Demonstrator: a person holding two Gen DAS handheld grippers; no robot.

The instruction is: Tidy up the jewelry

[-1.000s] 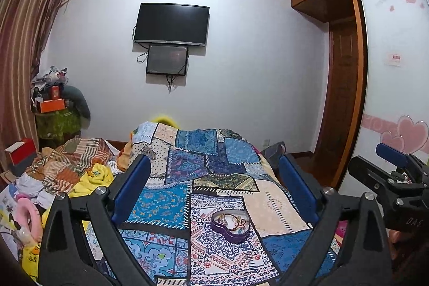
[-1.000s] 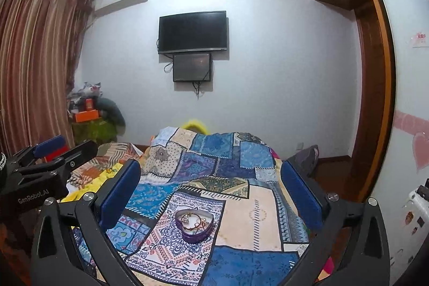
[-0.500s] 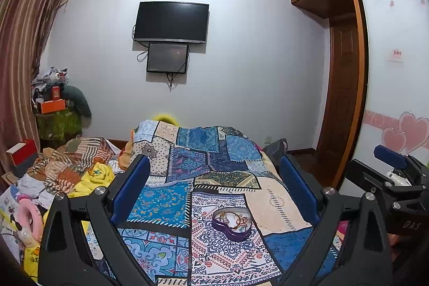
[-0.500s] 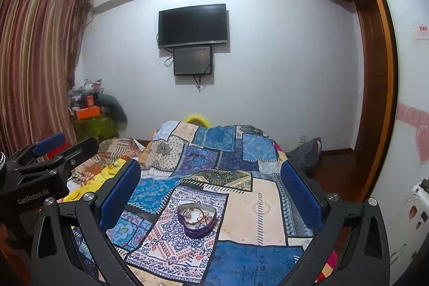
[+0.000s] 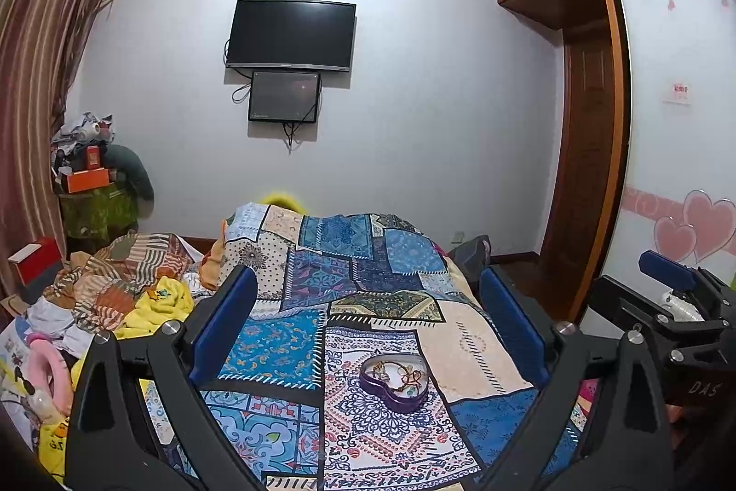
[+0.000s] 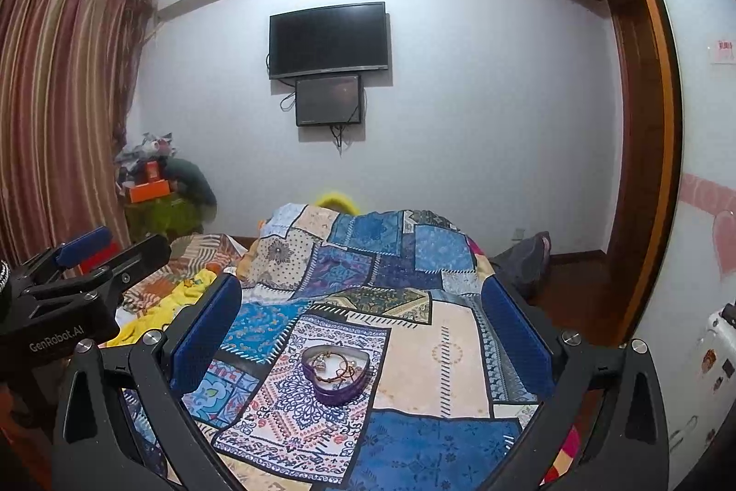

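The left gripper [image 5: 368, 325] is held above the near end of the bed, its blue-padded fingers [image 5: 223, 320] spread wide apart with nothing between them. The right gripper [image 6: 363, 330] hangs beside it to the right, jaws equally wide and empty. Beyond and below both, a purple heart-shaped jewelry box [image 5: 394, 381] sits lidless on the patchwork quilt [image 5: 276, 353], on a white patch with a blue and red pattern. Tangled inside it lie bracelets and chains [image 6: 338, 369], touching each other; single pieces are too small to tell apart. Left of the bed, crumpled clothes [image 5: 129, 293] are piled. On the far wall hangs a dark television [image 5: 292, 33] with a smaller screen [image 5: 284, 96] just below it.
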